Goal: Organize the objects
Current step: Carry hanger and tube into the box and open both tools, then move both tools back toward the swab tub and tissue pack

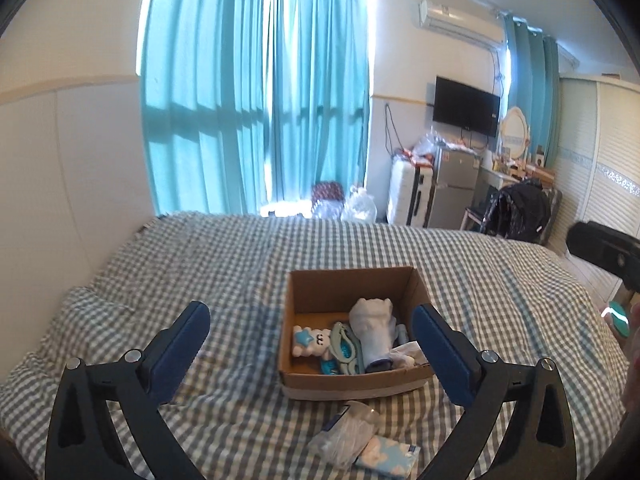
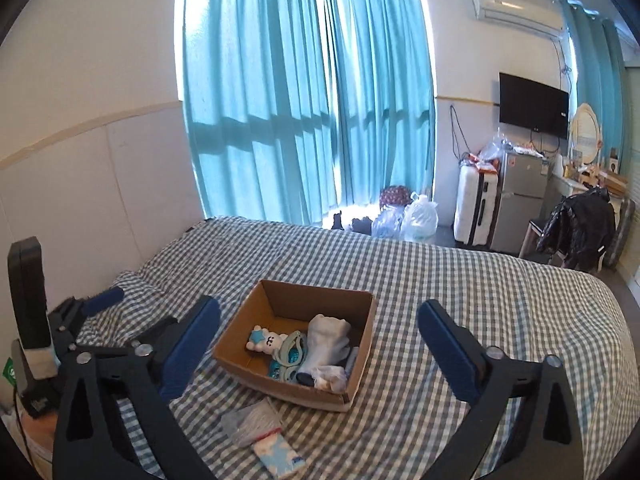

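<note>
Both tongs wide open above the bed, with nothing in them.

We hold our left tongs (image 1: 311, 328) up over the checked bed (image 1: 200, 264); the blue pads stand far apart and grip nothing; our right tongs (image 2: 319, 322) are just as wide and just as empty; the cardboard box (image 2: 362, 320) sits on the bed in front of us, open at the top; inside it we see a small white bear toy (image 2: 267, 342), a white sock (image 2: 326, 340) and a pale green strappy thing (image 2: 290, 354); just outside the box, on the near side, lie a clear plastic bag (image 2: 250, 420) and a blue tissue pack (image 2: 278, 452), touching each other; blue curtains (image 2: 304, 100) hang behind the bed.
</note>
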### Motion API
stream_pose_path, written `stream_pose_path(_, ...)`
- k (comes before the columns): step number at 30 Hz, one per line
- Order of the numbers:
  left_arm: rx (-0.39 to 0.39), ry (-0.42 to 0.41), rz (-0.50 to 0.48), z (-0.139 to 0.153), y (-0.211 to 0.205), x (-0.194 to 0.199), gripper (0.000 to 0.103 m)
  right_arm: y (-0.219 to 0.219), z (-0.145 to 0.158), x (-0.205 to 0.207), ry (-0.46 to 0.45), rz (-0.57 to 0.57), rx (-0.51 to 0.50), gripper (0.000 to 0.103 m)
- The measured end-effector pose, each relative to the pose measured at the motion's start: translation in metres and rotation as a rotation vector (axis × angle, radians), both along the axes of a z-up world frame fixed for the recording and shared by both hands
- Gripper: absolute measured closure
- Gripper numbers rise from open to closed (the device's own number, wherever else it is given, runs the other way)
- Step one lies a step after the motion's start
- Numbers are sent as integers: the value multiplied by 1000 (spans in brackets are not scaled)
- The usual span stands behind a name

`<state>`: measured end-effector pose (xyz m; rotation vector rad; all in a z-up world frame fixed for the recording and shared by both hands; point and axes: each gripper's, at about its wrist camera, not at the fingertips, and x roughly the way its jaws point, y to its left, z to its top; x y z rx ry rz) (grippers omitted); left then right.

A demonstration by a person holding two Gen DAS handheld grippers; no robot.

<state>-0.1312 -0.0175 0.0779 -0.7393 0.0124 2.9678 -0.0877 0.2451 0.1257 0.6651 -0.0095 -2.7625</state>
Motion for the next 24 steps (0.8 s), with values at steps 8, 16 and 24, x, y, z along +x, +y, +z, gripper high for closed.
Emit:
stream_pose_path(8,-23,8,-2,-5,-11,42,0,-1,-16,39,5,18,55,0)
stream_pose_path(16,-82,-73,1,-66,-6,58,0,-19,-90,40,-96,63,57,0)
stream_pose_path(24,-106,-212,-17,-160,-8,39,0,-46,-190,5,-255,149,140,0)
